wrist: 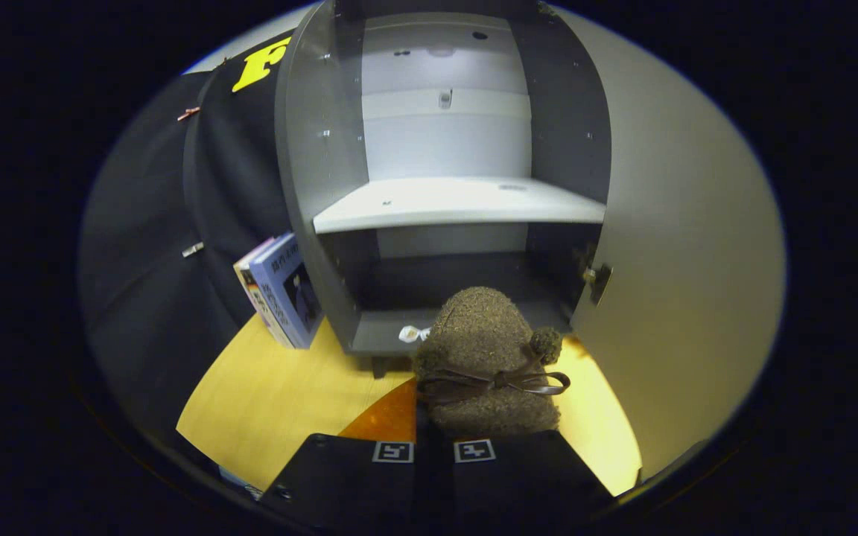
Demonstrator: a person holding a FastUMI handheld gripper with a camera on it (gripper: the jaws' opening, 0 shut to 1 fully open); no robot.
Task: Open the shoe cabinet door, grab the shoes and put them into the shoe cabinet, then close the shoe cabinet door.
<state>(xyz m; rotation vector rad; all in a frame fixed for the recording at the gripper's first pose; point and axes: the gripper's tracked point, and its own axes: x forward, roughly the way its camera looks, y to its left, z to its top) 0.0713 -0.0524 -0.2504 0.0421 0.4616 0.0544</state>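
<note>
From my end the gripper point(433, 447) has its fingers nearly together, clamped on the heel of the fuzzy brown shoe point(487, 365) at bottom centre. Past it, mid-frame, the shoe cabinet point(459, 205) stands open, door point(686, 246) swung right. Books point(280, 289) lean left of it.

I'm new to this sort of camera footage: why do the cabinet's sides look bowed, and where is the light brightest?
Gripper view: the fisheye lens bends the cabinet walls and open door into curves; the brightest patch is at the top of the cabinet's back panel; the lower compartment sits in shadow; the shoe, held in the gripper, looks sharp, and the floor glows yellow.
</note>
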